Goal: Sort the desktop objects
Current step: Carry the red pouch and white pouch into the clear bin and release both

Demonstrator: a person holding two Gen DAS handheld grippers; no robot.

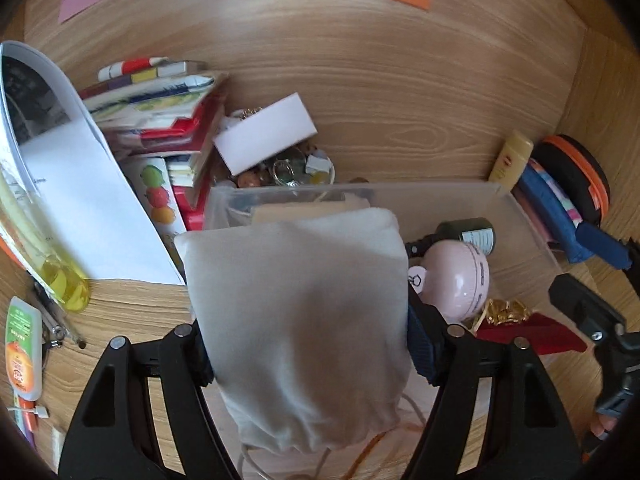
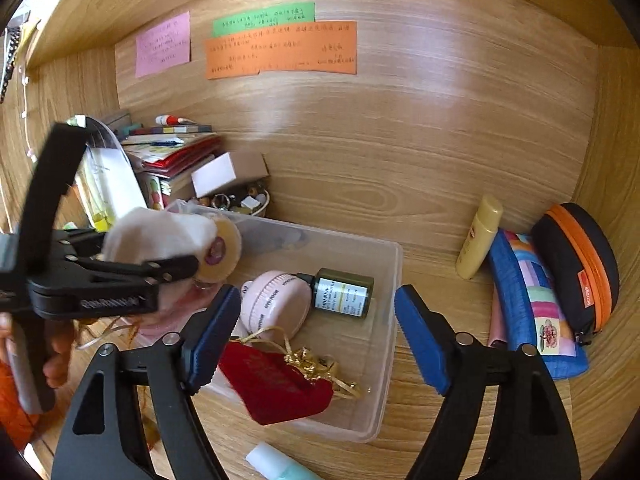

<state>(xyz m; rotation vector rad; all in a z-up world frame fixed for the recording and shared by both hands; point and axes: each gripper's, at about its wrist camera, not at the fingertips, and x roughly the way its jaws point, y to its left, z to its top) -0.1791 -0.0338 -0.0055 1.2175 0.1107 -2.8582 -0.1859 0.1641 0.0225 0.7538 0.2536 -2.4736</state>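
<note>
The left gripper (image 1: 308, 344) is clamped on a white cloth pouch (image 1: 300, 320), its pads pressing the pouch's two sides; in the right wrist view the same gripper (image 2: 176, 268) holds the pouch (image 2: 156, 232) above the left end of a clear plastic bin (image 2: 384, 344), and a roll of yellowish tape (image 2: 224, 248) shows just behind the pouch; a person's hand (image 2: 56, 352) grips the handle at the near left.

The right gripper (image 2: 312, 340) stands wide open over the bin's near half with nothing between its blue pads (image 2: 212, 336); below it in the bin lie a red velvet pouch (image 2: 272, 388) with gold cord (image 2: 316, 364), a pink round timer (image 2: 276, 304) and, touching it on the right, a dark green bottle (image 2: 344, 292) on its side.

Right of the bin, against the wooden back wall (image 2: 400, 140), lean a yellow tube (image 2: 480, 236), a blue patchwork pouch (image 2: 532, 300) and a black case with an orange zip (image 2: 580, 268); far left sits a stack of books (image 2: 176, 156), with a white box (image 2: 224, 172) over a small bowl of trinkets (image 2: 240, 200).
</note>
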